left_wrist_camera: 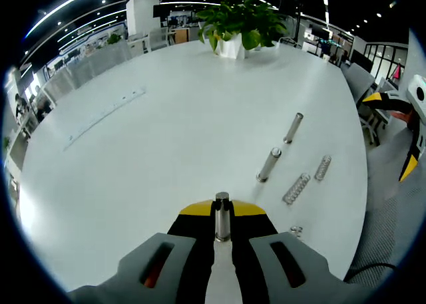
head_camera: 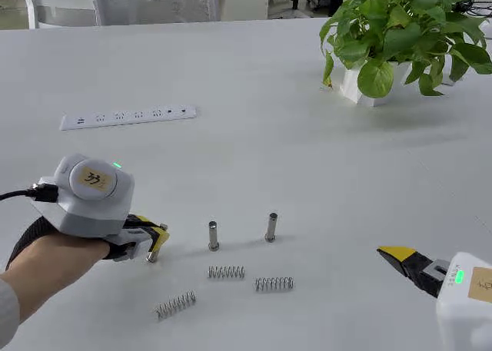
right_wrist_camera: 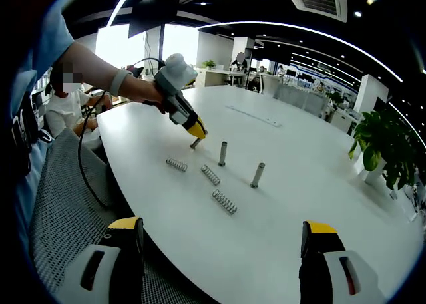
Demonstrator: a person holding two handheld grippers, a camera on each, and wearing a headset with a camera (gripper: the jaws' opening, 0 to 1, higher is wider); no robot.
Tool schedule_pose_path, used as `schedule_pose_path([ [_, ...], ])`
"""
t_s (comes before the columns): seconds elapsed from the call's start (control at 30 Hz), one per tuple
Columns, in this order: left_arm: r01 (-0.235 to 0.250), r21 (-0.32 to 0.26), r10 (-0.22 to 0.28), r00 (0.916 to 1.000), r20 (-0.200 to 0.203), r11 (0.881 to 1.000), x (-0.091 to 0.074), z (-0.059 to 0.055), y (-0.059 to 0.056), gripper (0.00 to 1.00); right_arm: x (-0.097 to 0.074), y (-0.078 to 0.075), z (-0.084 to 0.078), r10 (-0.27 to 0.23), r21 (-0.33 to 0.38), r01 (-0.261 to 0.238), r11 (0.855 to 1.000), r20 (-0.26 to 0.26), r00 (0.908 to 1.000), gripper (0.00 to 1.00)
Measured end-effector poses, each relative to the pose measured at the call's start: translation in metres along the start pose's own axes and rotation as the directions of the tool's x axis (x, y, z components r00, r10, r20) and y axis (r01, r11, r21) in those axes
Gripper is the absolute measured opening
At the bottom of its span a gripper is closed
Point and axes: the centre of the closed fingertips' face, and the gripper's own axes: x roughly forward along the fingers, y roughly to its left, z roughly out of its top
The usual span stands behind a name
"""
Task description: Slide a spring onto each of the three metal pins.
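Observation:
Two metal pins (head_camera: 213,236) (head_camera: 271,226) stand upright on the white table. A third pin (head_camera: 153,254) stands at the left, and my left gripper (head_camera: 157,240) is shut on it; the left gripper view shows this pin (left_wrist_camera: 221,225) between the yellow jaw tips. Three springs (head_camera: 226,272) (head_camera: 274,284) (head_camera: 175,305) lie flat just in front of the pins. My right gripper (head_camera: 406,262) hovers at the lower right, apart from everything; in the right gripper view its jaws stand wide open with nothing between them, facing the pins (right_wrist_camera: 223,153) and springs (right_wrist_camera: 224,201).
A white power strip (head_camera: 127,117) lies at the back left. A potted green plant (head_camera: 400,36) stands at the back right. Bare table (head_camera: 323,159) spreads between these and the pins. The near table edge runs below the springs.

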Motion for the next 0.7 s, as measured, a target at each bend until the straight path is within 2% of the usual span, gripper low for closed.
schedule_pose_path([
  [0.37, -0.014, -0.007, 0.014, 0.9997, 0.020, 1.000, -0.0043, -0.0003, -0.0001, 0.04, -0.0002, -0.0012, 0.0044, -0.001, 0.004, 0.001, 1.000, 0.019, 0.9998, 0.99],
  [0.7, -0.022, -0.026, 0.023, 0.9993, 0.029, 0.999, -0.0088, -0.0038, 0.0019, 0.04, 0.0006, -0.0058, 0.0044, -0.008, -0.001, 0.008, 1.000, 0.016, 0.9998, 0.99],
])
